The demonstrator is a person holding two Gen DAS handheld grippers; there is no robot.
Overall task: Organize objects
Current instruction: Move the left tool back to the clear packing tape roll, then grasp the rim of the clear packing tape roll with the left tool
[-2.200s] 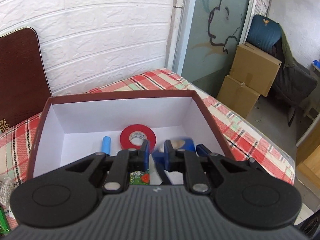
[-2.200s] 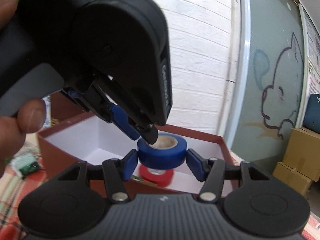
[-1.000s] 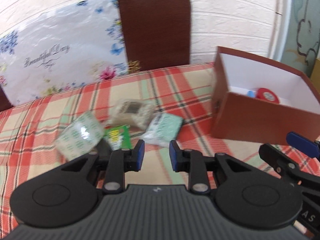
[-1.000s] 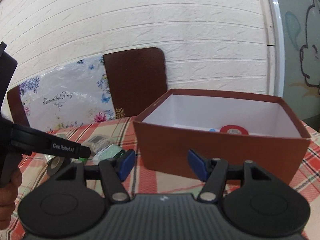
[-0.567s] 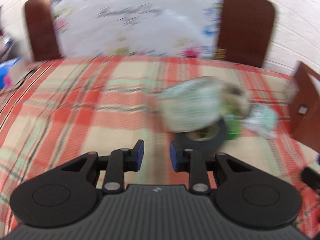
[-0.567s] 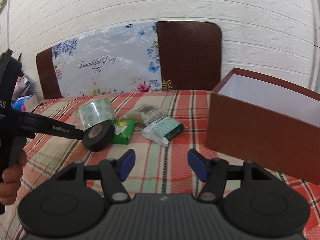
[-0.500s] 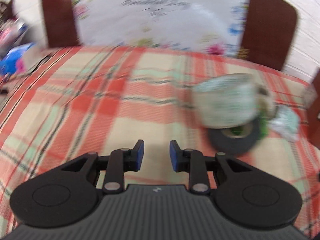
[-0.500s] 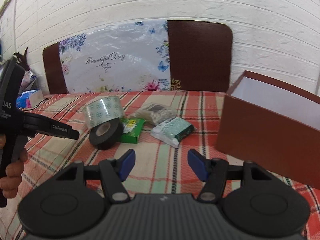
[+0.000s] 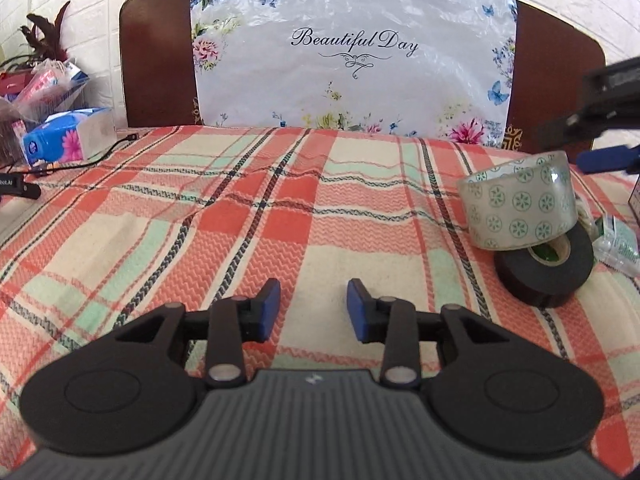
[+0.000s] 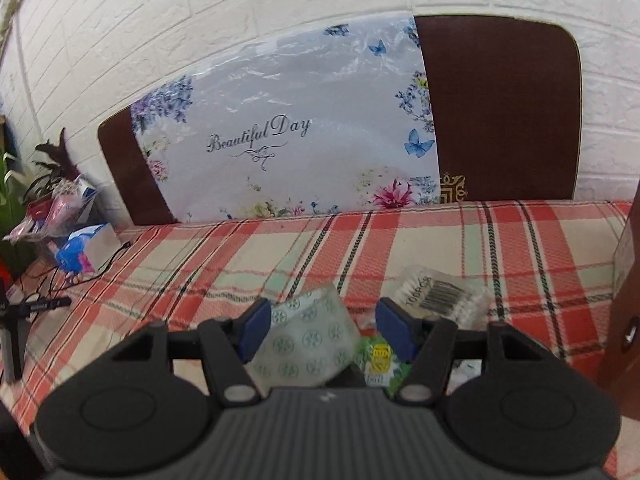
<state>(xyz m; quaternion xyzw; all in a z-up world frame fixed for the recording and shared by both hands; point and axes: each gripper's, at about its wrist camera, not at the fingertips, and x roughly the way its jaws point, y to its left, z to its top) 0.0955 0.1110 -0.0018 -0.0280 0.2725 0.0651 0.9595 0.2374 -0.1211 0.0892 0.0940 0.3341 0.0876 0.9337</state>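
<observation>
A clear tape roll with a green pattern [image 9: 520, 204] leans on a black tape roll [image 9: 544, 268] on the plaid cloth, at the right in the left wrist view. My left gripper [image 9: 314, 308] hovers low over bare cloth to their left, jaws opening with nothing between them. My right gripper [image 10: 324, 328] stands open above the clear patterned roll [image 10: 308, 344], which shows between and below its pads. A blue finger [image 9: 604, 158] of the right gripper shows just above and behind that roll. A green carton [image 10: 380, 360] lies beside the roll.
A clear bag with a barcode [image 10: 440, 296] and a green-white packet [image 9: 618, 240] lie past the tapes. The brown box wall [image 10: 624, 320] stands at the right. A tissue pack [image 9: 60, 136], a cable and a black device [image 9: 16, 190] sit far left. A floral board [image 9: 352, 60] backs the table.
Both grippers have swung left, away from the brown box. The left one now faces bare cloth with wider jaws. The right one has come over the clear patterned roll.
</observation>
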